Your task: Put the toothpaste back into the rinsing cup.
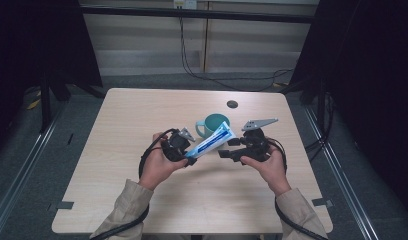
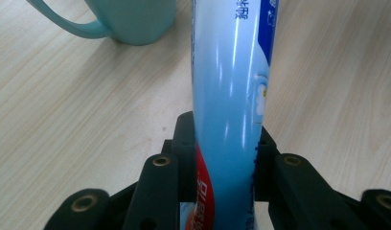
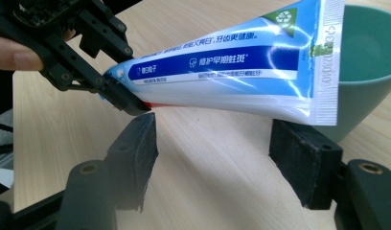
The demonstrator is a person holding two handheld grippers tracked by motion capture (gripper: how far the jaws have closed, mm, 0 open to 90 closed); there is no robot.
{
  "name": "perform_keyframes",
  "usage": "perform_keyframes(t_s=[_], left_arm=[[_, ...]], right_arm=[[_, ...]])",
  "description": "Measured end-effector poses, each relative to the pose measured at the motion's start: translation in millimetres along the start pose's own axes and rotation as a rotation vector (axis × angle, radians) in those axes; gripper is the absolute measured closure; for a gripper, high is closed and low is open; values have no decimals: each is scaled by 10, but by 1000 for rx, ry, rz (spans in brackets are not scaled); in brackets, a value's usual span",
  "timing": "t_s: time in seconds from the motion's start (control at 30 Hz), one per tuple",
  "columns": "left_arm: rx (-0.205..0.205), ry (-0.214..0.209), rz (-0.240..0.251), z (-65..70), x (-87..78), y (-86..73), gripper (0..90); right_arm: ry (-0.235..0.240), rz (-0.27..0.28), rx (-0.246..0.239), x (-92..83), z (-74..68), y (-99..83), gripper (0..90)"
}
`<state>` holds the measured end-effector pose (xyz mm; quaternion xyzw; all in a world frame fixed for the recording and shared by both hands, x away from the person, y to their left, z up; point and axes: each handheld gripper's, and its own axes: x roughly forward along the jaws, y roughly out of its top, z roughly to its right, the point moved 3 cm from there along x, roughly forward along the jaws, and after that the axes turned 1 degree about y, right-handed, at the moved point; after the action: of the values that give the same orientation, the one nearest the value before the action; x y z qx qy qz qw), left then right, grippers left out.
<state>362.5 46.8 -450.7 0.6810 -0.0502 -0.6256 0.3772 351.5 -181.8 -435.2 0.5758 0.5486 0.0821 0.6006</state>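
Toothpaste tube — clamped in left gripper jaws.

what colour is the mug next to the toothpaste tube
Teal, a pale blue-green mug; it shows best in the high view.

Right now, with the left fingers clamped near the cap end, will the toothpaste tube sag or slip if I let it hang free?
The tube juts out nearly straight from the left gripper, so it is probably fairly stiff and full. Its skin is glossy, so it may slide. The flat crimped tail looks likeliest to bend.
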Motion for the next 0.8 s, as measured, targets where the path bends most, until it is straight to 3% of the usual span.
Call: perform_keyframes(t_s=[0.37,0.63,0.7,0.73,0.8], left_arm=[[-6,-2,36,43,28,17,721],[-23,-15,53,53,21,28,720],[-44,-18,60,59,24,23,719],[-29,-11,49,55,18,19,718],[-37,-12,47,69,24,13,717]], right_arm=[[12,5,52,93,1,-10,374],[32,47,104,153,-19,96,370],[29,61,122,164,-25,126,371],[27,60,131,170,-26,135,371],[33,69,153,186,-24,149,378]])
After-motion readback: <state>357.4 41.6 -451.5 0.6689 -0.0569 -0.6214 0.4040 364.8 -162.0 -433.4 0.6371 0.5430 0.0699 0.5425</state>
